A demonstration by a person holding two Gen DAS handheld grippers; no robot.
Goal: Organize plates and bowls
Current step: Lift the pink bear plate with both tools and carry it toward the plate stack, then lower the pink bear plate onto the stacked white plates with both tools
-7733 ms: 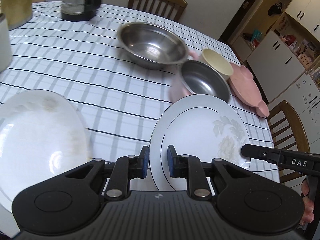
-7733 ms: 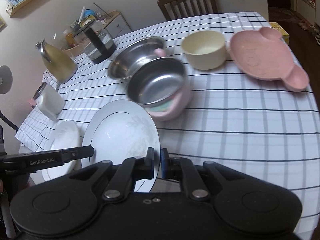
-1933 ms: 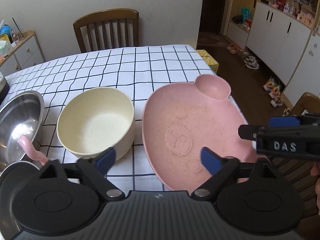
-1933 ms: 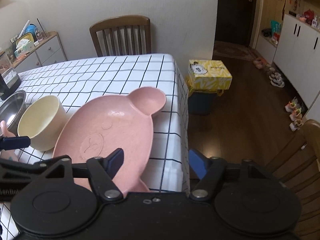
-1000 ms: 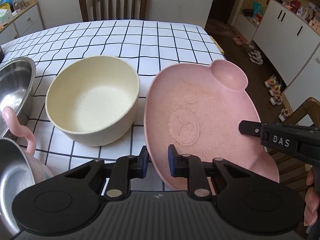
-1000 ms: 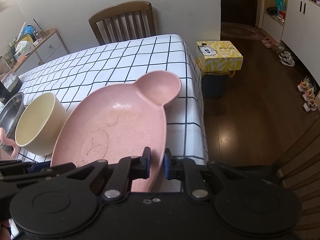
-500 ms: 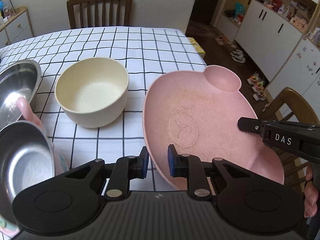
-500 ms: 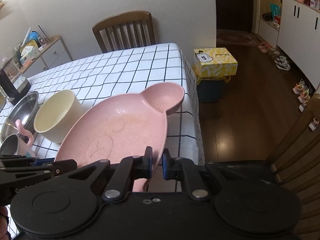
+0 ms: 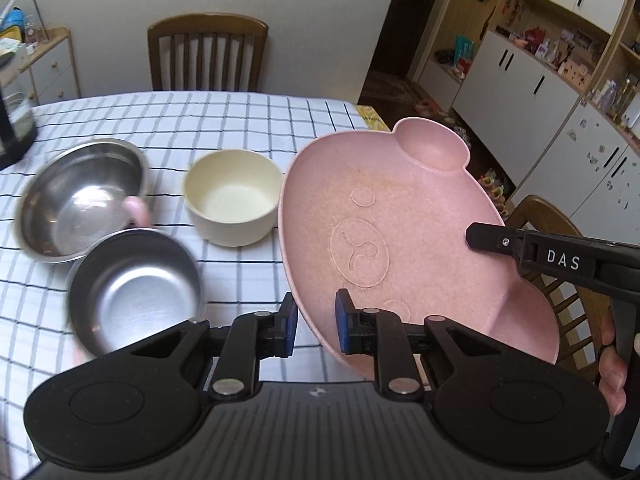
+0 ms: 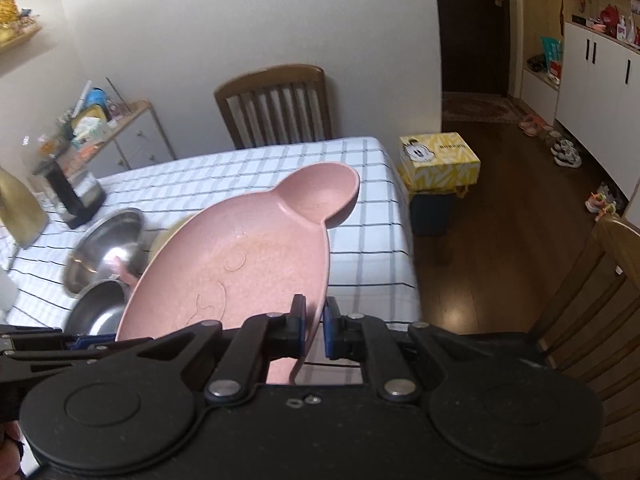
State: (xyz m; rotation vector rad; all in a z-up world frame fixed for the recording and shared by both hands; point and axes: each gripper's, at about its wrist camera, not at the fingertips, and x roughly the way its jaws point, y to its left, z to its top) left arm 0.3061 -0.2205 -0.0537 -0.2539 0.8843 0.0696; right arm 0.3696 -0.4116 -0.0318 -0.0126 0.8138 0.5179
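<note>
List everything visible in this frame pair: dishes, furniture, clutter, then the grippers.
pink plate: 1, pink, bear-shaped, lifted off the table, clamped on both near rims
cream bowl: 1, cream, on the checked tablecloth
steel bowls: 2, silver, left of the cream bowl; the nearer one has a pink handle
chairs: 2 seen, brown wood
yellow box: 1, on a bin by the table
left gripper: shut on the plate
right gripper: shut on the plate

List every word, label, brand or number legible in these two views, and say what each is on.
"DAS": white letters on the side of the right gripper, seen from the left wrist.
Yellow box on the floor: cartoon face and dark lettering, too blurred to read.
Items on the white cabinets: print too small to read.
Nothing else legible.
</note>
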